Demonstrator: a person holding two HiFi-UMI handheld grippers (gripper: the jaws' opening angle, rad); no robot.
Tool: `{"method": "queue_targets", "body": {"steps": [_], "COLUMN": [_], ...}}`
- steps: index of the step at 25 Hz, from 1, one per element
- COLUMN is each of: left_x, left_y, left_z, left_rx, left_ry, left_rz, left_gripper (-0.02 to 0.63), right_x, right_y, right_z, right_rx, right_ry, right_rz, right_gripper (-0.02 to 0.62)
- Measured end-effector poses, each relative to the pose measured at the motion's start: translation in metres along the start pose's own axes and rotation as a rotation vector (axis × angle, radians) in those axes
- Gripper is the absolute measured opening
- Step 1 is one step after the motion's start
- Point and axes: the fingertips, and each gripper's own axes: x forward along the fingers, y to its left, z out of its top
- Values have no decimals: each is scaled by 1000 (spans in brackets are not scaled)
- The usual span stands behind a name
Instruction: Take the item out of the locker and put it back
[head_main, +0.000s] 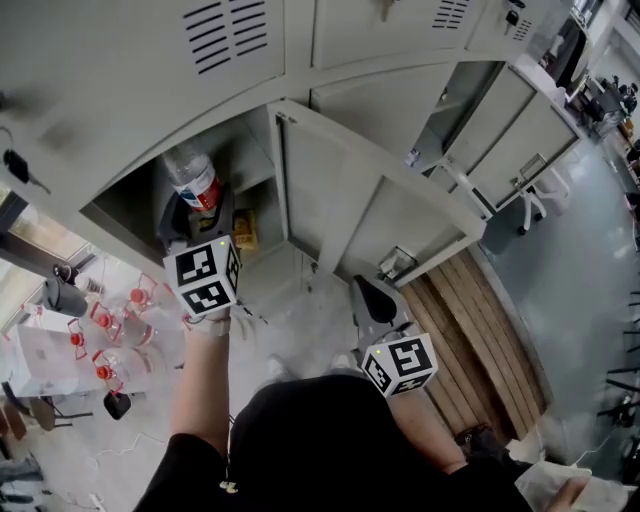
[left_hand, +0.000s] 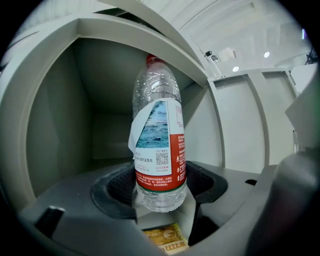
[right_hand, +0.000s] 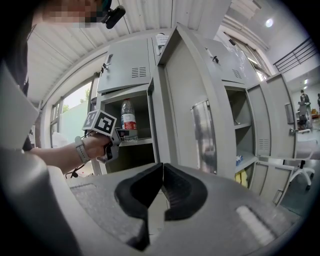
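Head view first: the left gripper (head_main: 197, 212) is extended into the open locker (head_main: 130, 205), and a clear water bottle (head_main: 193, 172) with a red-and-white label is held upright in its jaws. A yellow packet (head_main: 245, 228) is spotted just beside it inside the compartment. The right gripper (head_main: 372, 292) is held lower, outside the locker, near the edge of the open locker door (head_main: 340, 190).

Left gripper view now: the jaws are clamped on the lower part of the bottle, the red cap (left_hand: 155, 59) is up, and grey compartment walls (left_hand: 55, 125) are seen behind.

Right gripper view: the jaws are pressed together with nothing between them. The bottle is seen at the front edge of the locker shelf (right_hand: 137, 142); whether it rests there cannot be told.
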Motion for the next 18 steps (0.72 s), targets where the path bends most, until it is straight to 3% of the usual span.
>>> {"method": "queue_targets", "body": {"steps": [9,18], "left_x": [-25,-56], "left_y": [-5,-15], "left_z": [-2,-46], "left_rx": [-13,-45], "left_ry": [22,101], "left_rz": [-15,-43], "left_gripper": [311,311], "right_x": [4,11], "right_y": [9,23], "right_z": [-1,-4], "right_rx": [0,-2], "right_ry": [2,15], "right_rz": [43,104], "right_gripper": [0,0]}}
